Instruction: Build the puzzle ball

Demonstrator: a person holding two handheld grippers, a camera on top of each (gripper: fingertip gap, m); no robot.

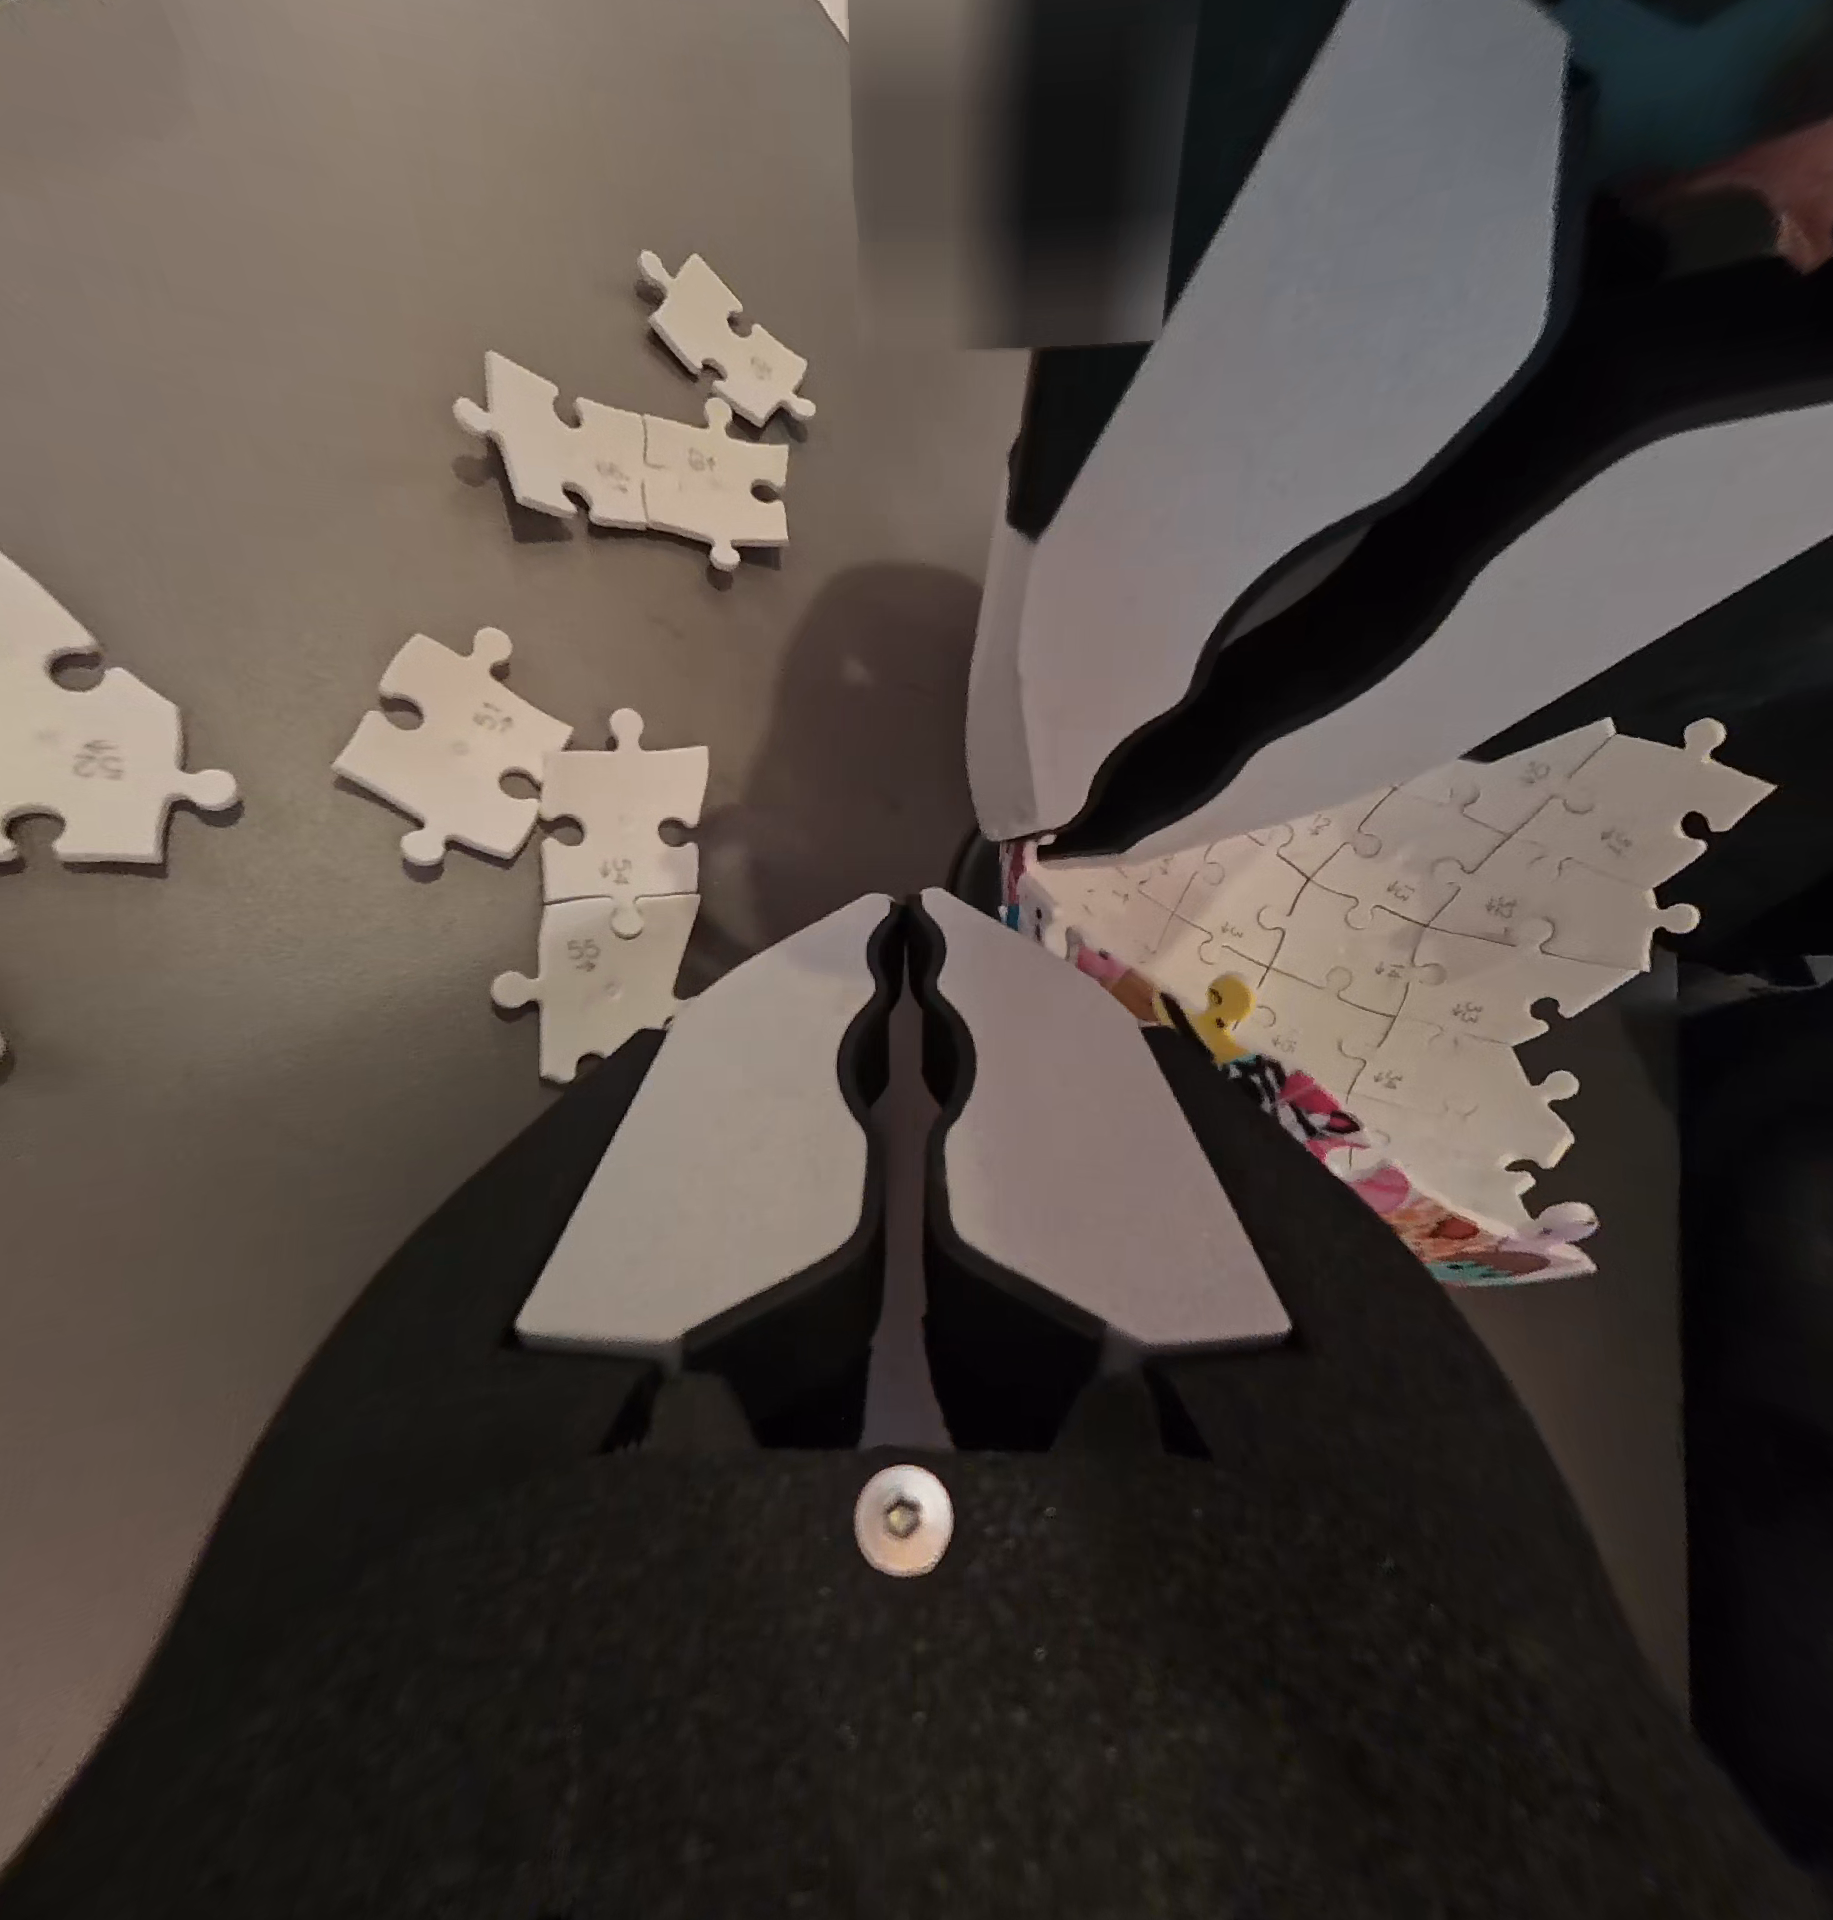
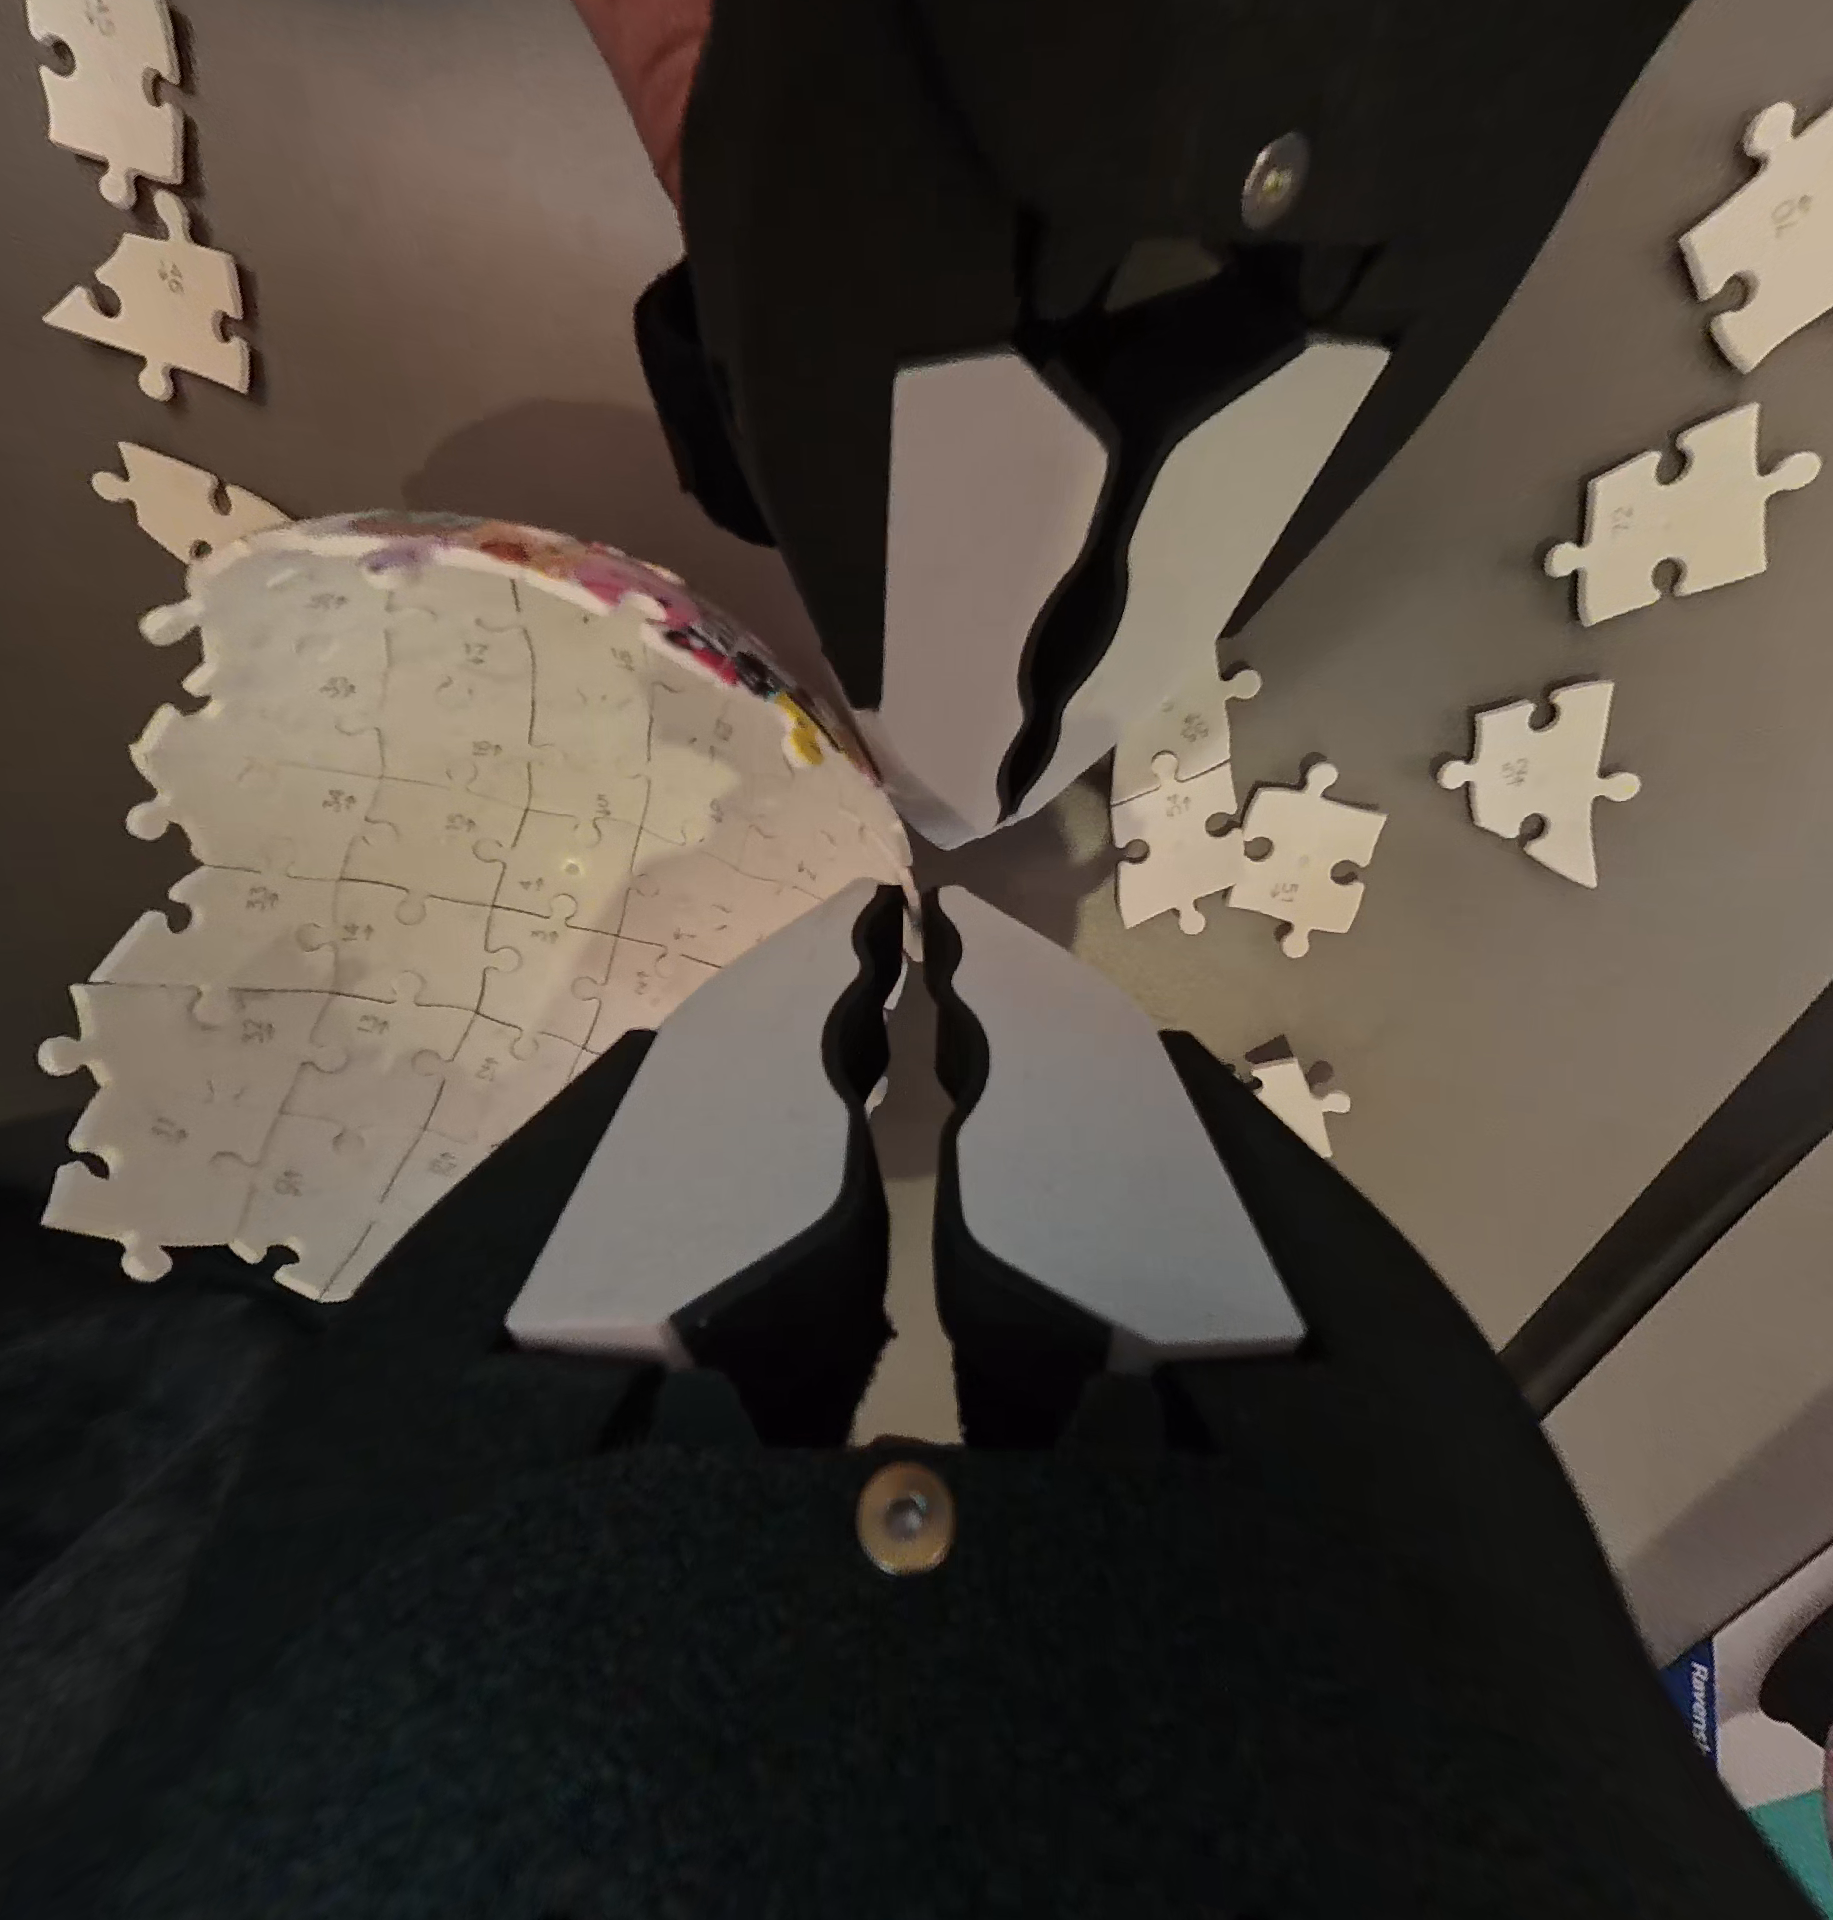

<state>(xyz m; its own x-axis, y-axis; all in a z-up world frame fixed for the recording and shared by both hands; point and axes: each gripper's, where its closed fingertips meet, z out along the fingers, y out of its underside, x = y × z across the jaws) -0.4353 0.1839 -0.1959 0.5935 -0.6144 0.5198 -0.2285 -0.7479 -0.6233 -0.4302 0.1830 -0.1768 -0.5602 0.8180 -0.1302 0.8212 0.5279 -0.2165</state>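
Note:
The partly built puzzle ball is a curved shell of joined pieces, white inside and colourful outside. In the right wrist view the puzzle ball fills the left. My right gripper is shut on the shell's pointed edge and holds it up off the table. The right gripper reaches in from the upper right in the left wrist view. My left gripper is shut just left of that edge, with nothing between its pads. The left gripper comes in from the top in the right wrist view.
Loose white pieces lie face down on the grey table: a joined pair, a single, another pair, a pointed one. More pieces lie right. A box sits bottom right. The tips of both grippers are at nearly the same place.

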